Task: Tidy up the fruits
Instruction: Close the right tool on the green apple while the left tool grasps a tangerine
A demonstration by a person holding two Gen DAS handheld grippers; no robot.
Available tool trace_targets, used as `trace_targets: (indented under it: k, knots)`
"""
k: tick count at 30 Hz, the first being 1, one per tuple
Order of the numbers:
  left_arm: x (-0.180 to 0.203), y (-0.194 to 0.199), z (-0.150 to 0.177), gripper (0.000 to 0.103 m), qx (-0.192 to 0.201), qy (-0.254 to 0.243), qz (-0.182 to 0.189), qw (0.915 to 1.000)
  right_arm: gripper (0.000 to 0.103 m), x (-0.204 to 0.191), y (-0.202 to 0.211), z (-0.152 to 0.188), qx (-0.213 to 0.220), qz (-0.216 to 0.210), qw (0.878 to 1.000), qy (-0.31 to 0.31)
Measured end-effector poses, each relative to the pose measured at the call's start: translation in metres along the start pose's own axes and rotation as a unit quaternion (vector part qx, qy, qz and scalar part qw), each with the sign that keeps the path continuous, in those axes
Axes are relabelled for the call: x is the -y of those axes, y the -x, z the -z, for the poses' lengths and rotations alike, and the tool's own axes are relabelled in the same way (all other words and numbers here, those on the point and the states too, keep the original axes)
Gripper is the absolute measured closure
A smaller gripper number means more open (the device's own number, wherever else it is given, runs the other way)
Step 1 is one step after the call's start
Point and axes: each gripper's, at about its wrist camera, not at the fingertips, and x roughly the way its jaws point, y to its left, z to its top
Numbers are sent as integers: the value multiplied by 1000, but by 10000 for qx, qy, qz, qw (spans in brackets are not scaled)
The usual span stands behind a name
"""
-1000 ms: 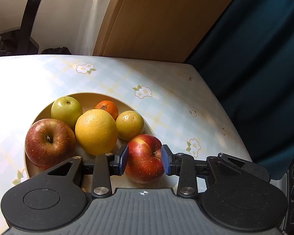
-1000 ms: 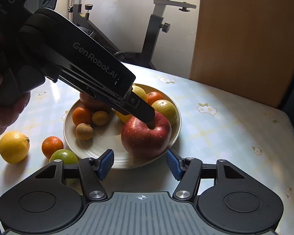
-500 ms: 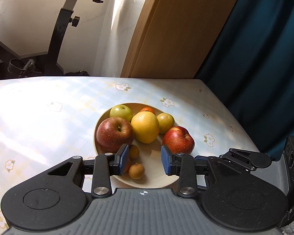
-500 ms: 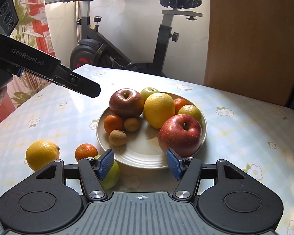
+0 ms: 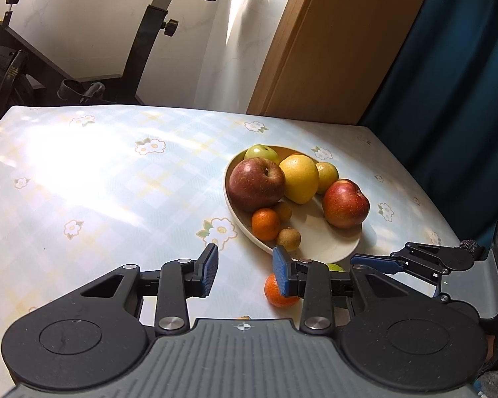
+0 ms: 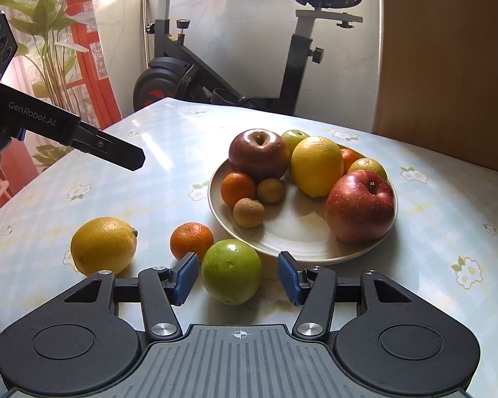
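Closing around a green apple [image 6: 231, 270] that sits on the tablecloth [image 6: 169, 152] just in front of the plate [image 6: 298, 252], the right gripper [image 6: 237, 277] has its blue pads on either side of the fruit with a gap showing at each side, so nothing is gripped. A tangerine [image 6: 191, 239] lies just left of the green apple, touching or nearly so, and a lemon [image 6: 103, 244] rests further left. The plate holds two red apples, a large yellow citrus [image 6: 316, 165], another green apple, an orange tangerine and several small brownish fruits. The left gripper [image 5: 245, 273] hangs above bare tablecloth left of the plate, fingers apart and empty.
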Motion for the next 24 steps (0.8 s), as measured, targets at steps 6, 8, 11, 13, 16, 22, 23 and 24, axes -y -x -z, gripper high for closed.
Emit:
trace_targets:
  k: [6,8,11,13,16,22,23,24]
  knots:
    - [5,-6,7,66,-165,-83,100,9998,57,-6,-7,5,-87,-31,10000,15]
    - [6,-10,9,66,-236,-73,149,9996,61,-6,-9,5,-96,21,9999,39]
    - [10,-13,11,65,-343,-109,225,9991,62,-5,-10,6,-82,35,10000,23]
    - [15,-16,13,65,-415,-174,268,9986,63,-3,-8,8,-49,14,10000,-25]
    - [21,-22,16,65,-548,-278,342,9975,63,1,-5,11,10,-27,9998,-184]
    - [29,-35,16,65,-707,-286,359,9964,63,7,3,19,123,-33,9992,-373]
    - [29,-38,16,65,-735,-267,366,9963,63,8,5,20,150,-29,9991,-406]
    - [30,-40,15,65,-769,-249,374,9960,63,10,7,21,179,-26,9988,-446]
